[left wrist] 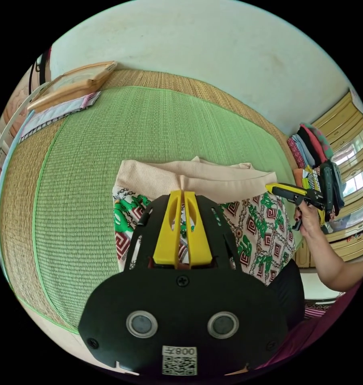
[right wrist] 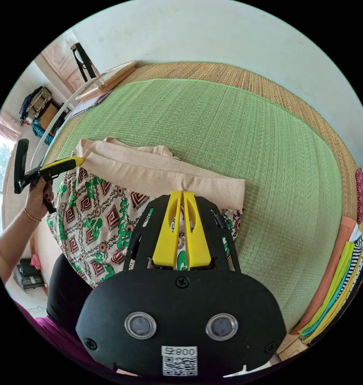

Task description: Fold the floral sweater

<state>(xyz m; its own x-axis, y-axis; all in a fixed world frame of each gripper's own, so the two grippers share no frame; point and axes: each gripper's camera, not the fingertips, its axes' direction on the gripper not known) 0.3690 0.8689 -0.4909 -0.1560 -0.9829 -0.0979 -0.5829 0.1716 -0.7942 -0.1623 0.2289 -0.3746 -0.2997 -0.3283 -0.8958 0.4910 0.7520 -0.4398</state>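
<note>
Left gripper view | floral sweater frame centre on green mat, ribbed hem doubled over | left gripper, right gripper jaws pinching hem fabric | fold begun, judged incomplete

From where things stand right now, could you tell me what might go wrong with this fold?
1. Each hand-held gripper, left and right, pinches the beige ribbed hem of the floral sweater; an uneven pull could skew the fold.
2. The grips look thin, so the hem might slip out.
3. The sweater's near part hangs off the green mat over the person's lap, so it may drag or bunch when moved.
</note>
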